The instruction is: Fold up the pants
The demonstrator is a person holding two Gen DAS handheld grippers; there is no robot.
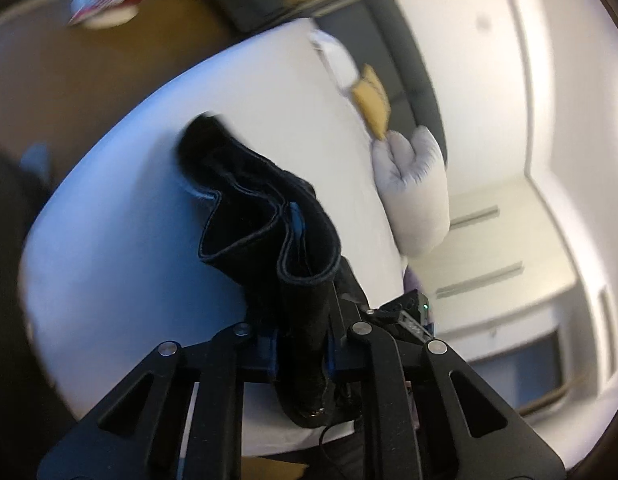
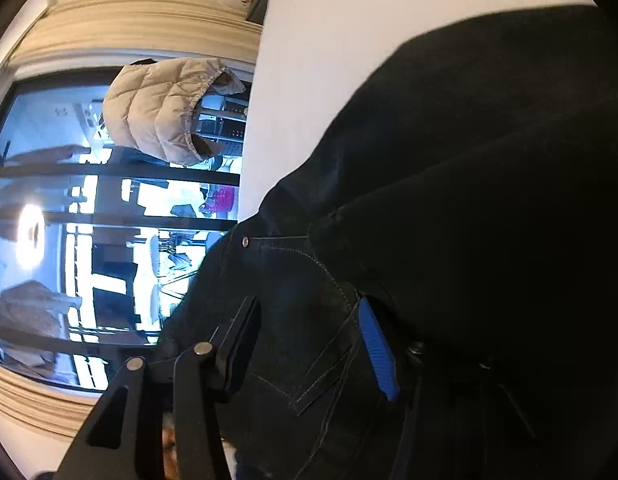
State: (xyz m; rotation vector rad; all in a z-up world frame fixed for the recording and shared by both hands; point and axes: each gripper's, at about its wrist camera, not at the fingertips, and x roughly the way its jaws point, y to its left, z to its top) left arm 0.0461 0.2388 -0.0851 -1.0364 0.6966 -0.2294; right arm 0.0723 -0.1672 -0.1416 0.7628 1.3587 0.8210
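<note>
Mostly hidden: the right gripper (image 2: 309,344), swamped by dark stitched denim pants (image 2: 449,200), fabric lying between its blue-padded fingers (image 2: 377,352); whether it is clamped cannot be told. Folded hems of the pants (image 1: 265,216) are pinched tight by the left gripper (image 1: 303,352) above a smooth white bed (image 1: 129,248). Background is motion-blurred.
</note>
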